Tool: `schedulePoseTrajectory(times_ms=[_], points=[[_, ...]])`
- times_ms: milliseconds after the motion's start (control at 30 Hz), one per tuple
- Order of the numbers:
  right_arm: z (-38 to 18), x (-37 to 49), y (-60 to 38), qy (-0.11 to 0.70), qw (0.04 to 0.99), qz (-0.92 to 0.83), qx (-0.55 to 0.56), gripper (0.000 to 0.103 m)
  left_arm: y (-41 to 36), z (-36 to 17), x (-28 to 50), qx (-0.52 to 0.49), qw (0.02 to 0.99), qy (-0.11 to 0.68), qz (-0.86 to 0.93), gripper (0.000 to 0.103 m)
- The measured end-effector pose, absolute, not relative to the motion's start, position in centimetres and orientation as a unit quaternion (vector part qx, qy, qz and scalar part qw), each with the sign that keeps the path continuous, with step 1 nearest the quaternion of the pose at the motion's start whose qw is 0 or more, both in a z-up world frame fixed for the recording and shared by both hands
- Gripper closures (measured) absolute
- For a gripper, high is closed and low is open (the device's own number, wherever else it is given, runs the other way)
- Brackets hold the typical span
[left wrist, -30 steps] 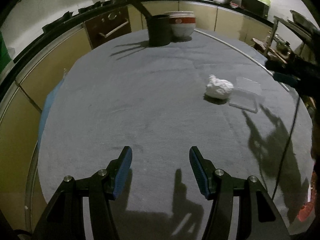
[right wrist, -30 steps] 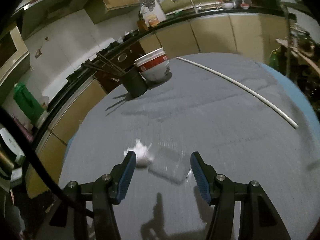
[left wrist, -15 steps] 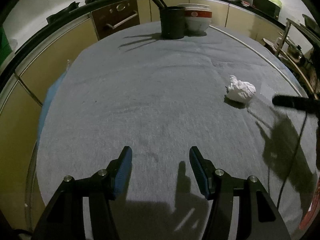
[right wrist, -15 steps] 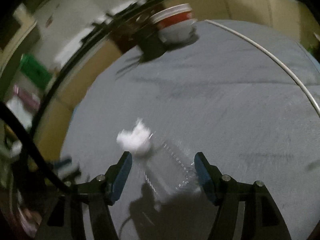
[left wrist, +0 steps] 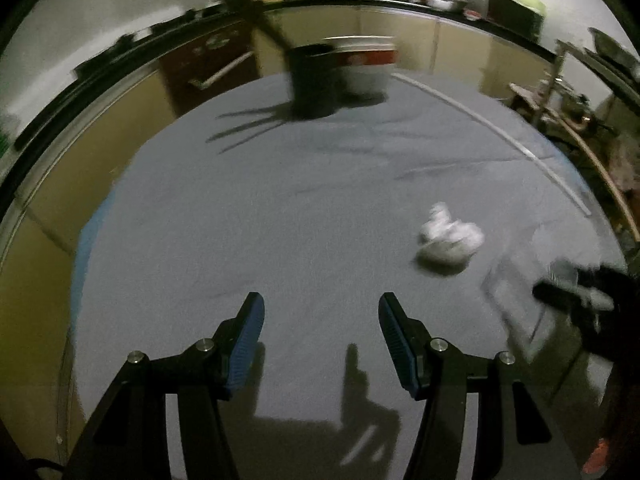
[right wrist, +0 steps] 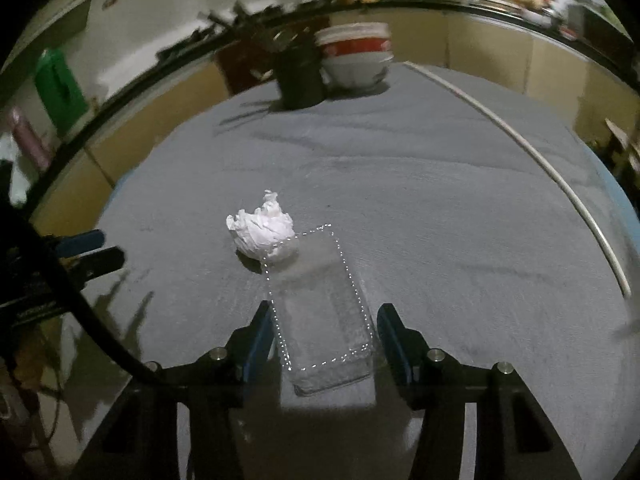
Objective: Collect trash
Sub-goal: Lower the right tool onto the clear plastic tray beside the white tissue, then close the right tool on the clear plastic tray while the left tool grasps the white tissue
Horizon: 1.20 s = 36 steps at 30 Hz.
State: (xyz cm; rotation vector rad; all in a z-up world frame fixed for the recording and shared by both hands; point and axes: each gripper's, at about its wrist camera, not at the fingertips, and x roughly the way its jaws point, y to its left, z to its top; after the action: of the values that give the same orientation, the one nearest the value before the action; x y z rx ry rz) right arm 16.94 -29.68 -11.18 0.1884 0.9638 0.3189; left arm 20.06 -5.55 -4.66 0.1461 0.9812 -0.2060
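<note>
Right gripper (right wrist: 322, 322) closing around clear tray (right wrist: 320, 308), untouched

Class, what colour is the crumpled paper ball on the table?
White; the crumpled paper ball shows best in the right wrist view.

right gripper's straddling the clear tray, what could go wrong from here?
1. The thin clear plastic tray sits between the right gripper pads, whose jaws have just been closing; it may buckle or slip out.
2. The crumpled white paper ball touches the tray's far corner, so lifting may roll it across the grey tablecloth.

Home kitchen: cabinets (right wrist: 480, 56), oven (left wrist: 216, 68), bowls (right wrist: 354, 56).
</note>
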Motion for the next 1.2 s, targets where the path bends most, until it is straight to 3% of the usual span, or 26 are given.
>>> schedulePoseTrajectory(times_ms=[100,433,467,500,533,633,700,1200], points=[[-10.4,14.6,-31.5,0.445,0.877,0.134,0.121,0.047,-8.3,-4.3,21.6,0.059,0.875,0.459,-0.141,0.028],[-8.8,8.2,-35.2,0.407,0.887,0.097,0.196,0.048,-13.0,-7.4,25.1,0.03,0.839,0.505,-0.2,0.027],[-8.8,7.7,-35.3,0.406,0.888,0.093,0.197,0.048,-12.8,-7.9,25.2,0.022,0.837,0.508,-0.201,0.033],[-8.9,7.3,-35.3,0.405,0.888,0.092,0.198,0.048,-12.8,-8.2,25.1,0.015,0.834,0.51,-0.209,0.053],[-8.8,6.9,-35.3,0.404,0.888,0.091,0.199,0.048,-12.7,-8.6,25.0,0.011,0.828,0.516,-0.218,0.063],[-8.8,6.1,-35.0,0.402,0.888,0.09,0.206,0.048,-12.7,-8.3,23.7,0.016,0.836,0.502,-0.222,0.07],[-8.5,5.5,-35.0,0.396,0.89,0.089,0.207,0.048,-12.5,-7.7,22.5,0.021,0.837,0.499,-0.225,0.091],[-5.8,-1.0,-34.3,0.354,0.906,0.085,0.217,0.048,-8.9,-1.1,11.2,0.027,0.871,0.431,-0.235,0.091]])
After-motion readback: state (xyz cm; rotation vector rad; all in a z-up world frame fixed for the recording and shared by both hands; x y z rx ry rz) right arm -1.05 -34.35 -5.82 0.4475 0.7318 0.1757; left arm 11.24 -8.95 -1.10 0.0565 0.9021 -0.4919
